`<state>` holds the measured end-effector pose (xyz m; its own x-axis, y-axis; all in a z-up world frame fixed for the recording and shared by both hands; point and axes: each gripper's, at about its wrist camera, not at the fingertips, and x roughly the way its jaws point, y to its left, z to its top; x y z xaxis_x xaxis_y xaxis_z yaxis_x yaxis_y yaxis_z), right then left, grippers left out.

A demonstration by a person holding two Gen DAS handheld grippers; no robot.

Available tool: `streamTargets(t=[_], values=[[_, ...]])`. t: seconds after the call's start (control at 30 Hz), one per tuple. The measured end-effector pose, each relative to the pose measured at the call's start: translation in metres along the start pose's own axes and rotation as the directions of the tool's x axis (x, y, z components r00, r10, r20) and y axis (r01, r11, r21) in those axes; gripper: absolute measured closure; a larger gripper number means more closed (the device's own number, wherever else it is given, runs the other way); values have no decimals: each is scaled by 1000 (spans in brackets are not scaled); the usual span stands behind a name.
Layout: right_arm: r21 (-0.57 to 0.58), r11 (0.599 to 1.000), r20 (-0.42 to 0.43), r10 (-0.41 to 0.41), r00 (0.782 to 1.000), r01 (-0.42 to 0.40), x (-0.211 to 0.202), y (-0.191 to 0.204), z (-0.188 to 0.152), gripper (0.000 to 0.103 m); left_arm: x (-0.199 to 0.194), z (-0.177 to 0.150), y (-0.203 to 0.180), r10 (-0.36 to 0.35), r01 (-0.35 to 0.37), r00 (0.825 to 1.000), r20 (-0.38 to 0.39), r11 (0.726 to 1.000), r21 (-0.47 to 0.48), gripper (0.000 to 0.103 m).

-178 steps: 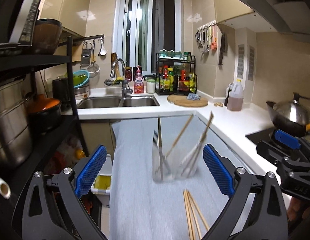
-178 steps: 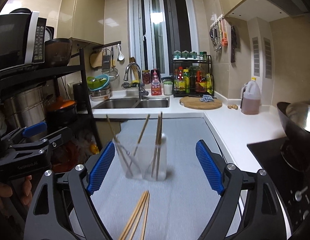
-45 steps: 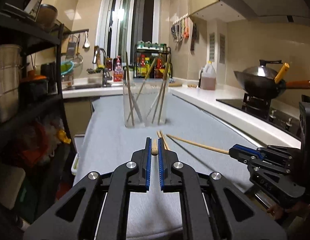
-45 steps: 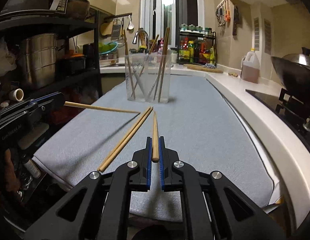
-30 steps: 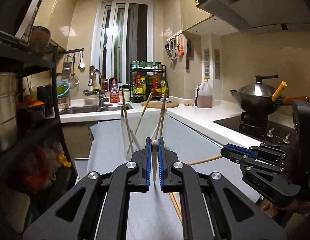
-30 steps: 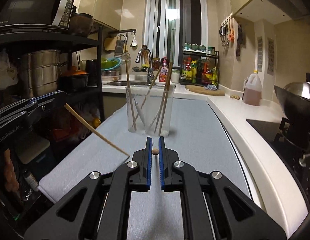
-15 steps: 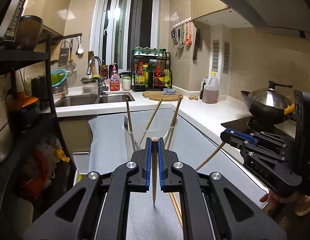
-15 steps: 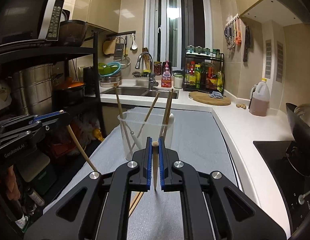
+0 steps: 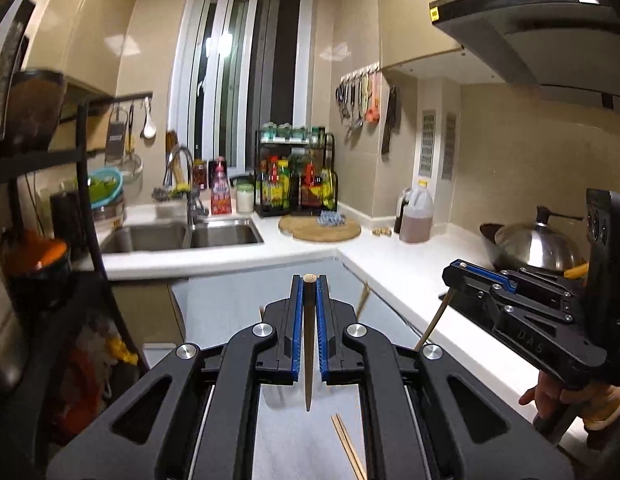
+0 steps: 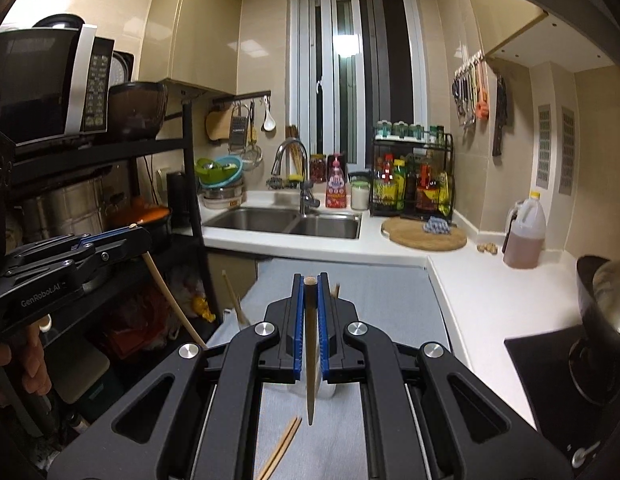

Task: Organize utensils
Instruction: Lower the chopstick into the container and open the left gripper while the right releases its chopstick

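Note:
My left gripper (image 9: 309, 280) is shut on a wooden chopstick (image 9: 308, 344) that hangs tip-down between the blue pads. My right gripper (image 10: 309, 280) is shut on another chopstick (image 10: 310, 356), also tip-down. Both are raised above the grey mat (image 10: 381, 292). The clear utensil cup (image 10: 327, 390) sits under the right gripper, mostly hidden; tops of chopsticks (image 10: 232, 296) in it poke out. Two loose chopsticks (image 9: 347, 446) lie on the mat, also in the right wrist view (image 10: 284, 446). The right gripper shows in the left view (image 9: 453, 274), the left in the right view (image 10: 144, 240).
A sink (image 10: 286, 220) with a tap is at the back. A round cutting board (image 10: 423, 234) and an oil jug (image 10: 523, 236) stand on the white counter. A wok (image 9: 533, 244) sits on the stove at the right. A black shelf rack (image 10: 186, 184) stands at the left.
Both grippers have risen higher with their chopsticks. The cup has dropped below the jaws in both views and is mostly hidden now.

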<state>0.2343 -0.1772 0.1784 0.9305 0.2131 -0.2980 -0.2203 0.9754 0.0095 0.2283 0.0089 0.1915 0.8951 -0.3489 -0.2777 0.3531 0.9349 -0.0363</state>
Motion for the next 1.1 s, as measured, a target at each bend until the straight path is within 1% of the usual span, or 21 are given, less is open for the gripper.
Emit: streamTargets(t=[0.17, 0.3, 0.37, 0.53, 0.67, 0.8, 1.0, 1.03, 1.07, 1.1], values=[[-18, 1000, 38, 7, 999, -6, 7, 1, 31, 96, 8, 30, 2, -10, 9, 999, 39, 1000, 8, 97], [-22, 1000, 69, 12, 998, -10, 12, 2, 51, 96, 17, 45, 1, -21, 20, 998, 56, 1000, 9, 97], [-19, 1000, 83, 13, 996, -11, 17, 1, 60, 96, 24, 52, 1, -21, 20, 998, 62, 1000, 16, 97], [-5, 1000, 101, 10, 995, -10, 31, -3, 75, 96, 42, 54, 3, -15, 14, 998, 63, 1000, 12, 97], [4, 1000, 95, 15, 995, -16, 46, -5, 77, 96, 52, 52, 7, -3, 2, 999, 54, 1000, 20, 97], [-14, 1000, 83, 9, 997, -8, 58, -2, 73, 96, 61, 46, 13, 8, -9, 999, 39, 1000, 16, 97], [2, 1000, 12, -2, 1000, 2, 80, -5, 47, 96, 87, 18, 27, 22, -22, 999, -26, 999, -30, 97], [5, 1000, 3, -5, 1000, 5, 82, -6, 42, 96, 89, 14, 27, 34, -35, 999, -33, 999, -32, 94], [6, 1000, -5, -12, 1000, 12, 85, -7, 37, 96, 92, 9, 29, 60, -62, 998, -36, 997, -35, 89], [7, 1000, -12, -19, 1000, 19, 86, -8, 32, 93, 94, 2, 31, 93, -95, 995, -44, 995, -39, 61]])
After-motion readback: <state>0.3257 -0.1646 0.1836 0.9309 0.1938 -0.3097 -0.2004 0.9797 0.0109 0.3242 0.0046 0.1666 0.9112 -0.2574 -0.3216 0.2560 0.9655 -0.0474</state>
